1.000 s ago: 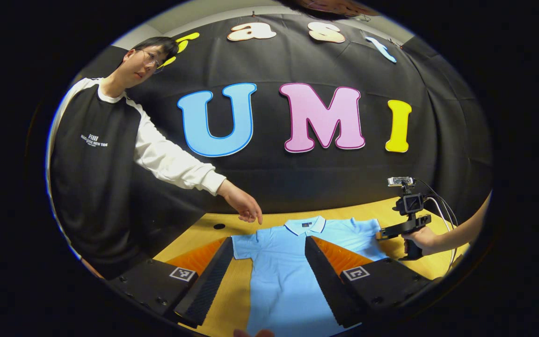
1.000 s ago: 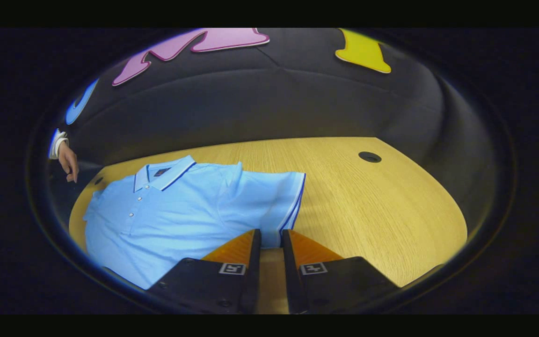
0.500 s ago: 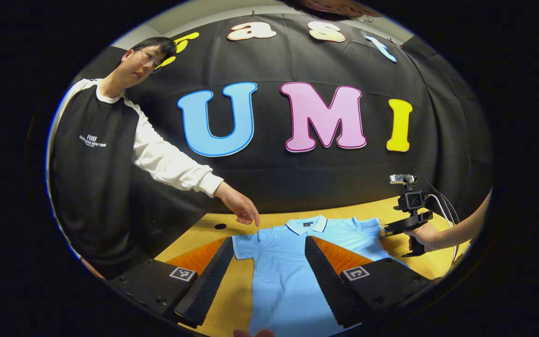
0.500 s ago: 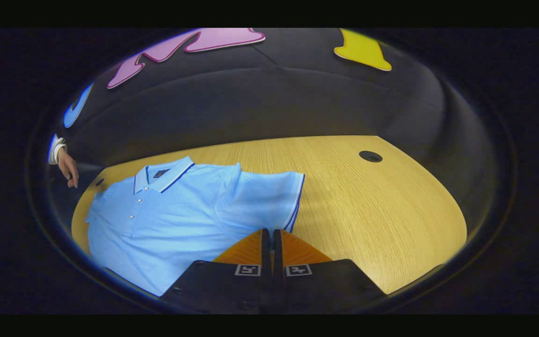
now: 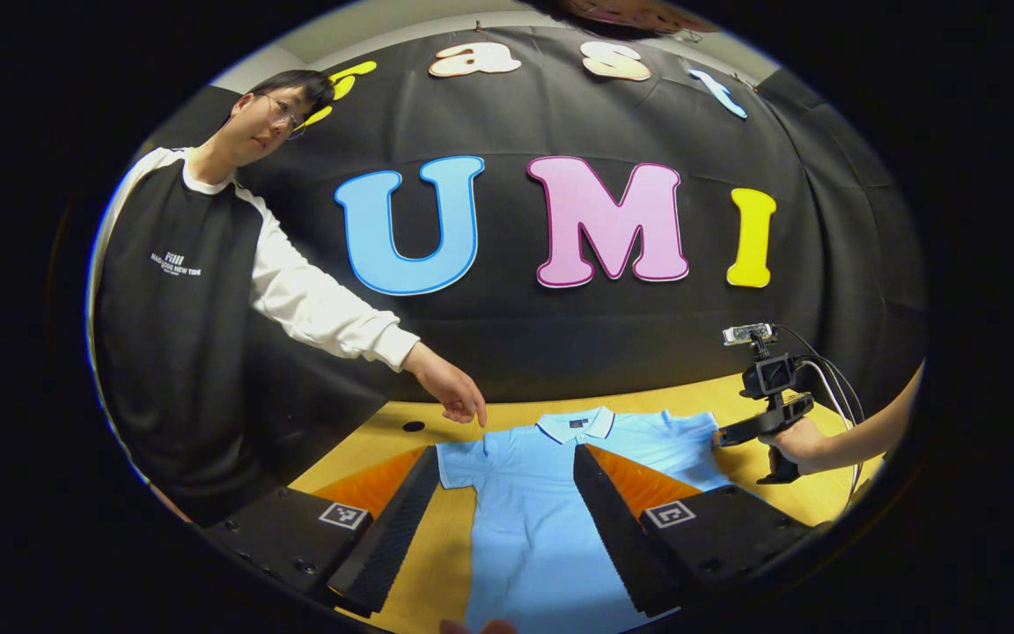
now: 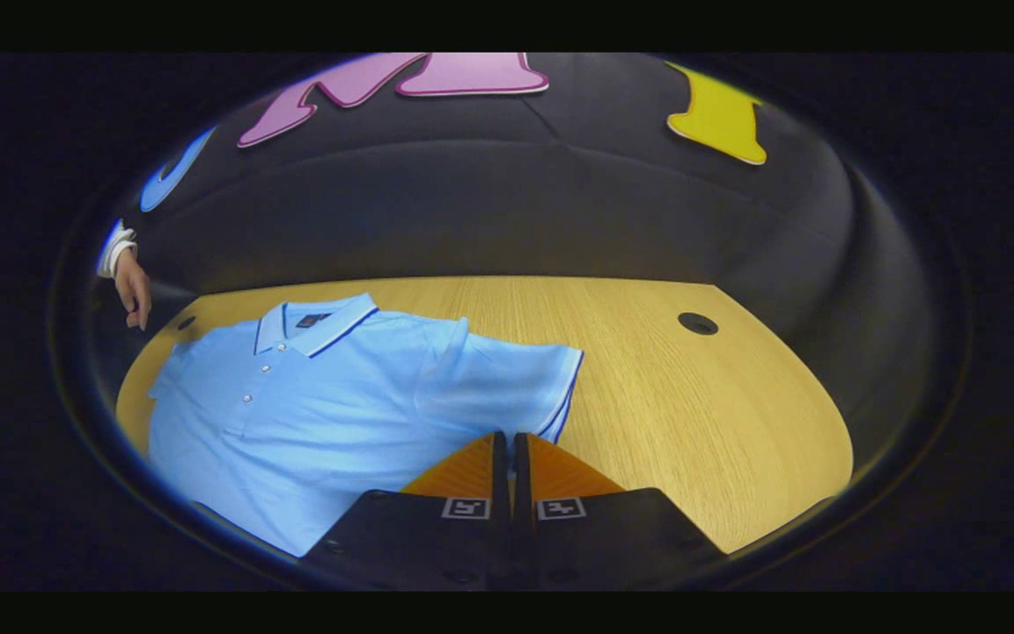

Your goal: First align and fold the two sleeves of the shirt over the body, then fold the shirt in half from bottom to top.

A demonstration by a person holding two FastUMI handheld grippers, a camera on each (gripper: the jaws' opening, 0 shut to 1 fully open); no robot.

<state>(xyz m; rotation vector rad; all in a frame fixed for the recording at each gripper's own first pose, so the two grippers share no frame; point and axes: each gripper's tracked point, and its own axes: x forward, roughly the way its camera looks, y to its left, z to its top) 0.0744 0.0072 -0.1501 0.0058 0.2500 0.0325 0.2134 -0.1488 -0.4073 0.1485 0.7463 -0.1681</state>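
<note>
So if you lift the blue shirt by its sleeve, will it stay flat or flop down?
Probably flop: the shirt is thin cloth lying limp on the table. The sleeve already creases near the right gripper, so the rest would likely drag behind.

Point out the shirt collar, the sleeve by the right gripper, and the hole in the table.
shirt collar [image 6: 313, 319], right gripper view, on the flap right of the placket.
sleeve [image 6: 507, 387], right gripper view, mid-fabric near the striped cuff.
table hole [image 6: 698, 323], right gripper view, centre of the dark opening.
</note>
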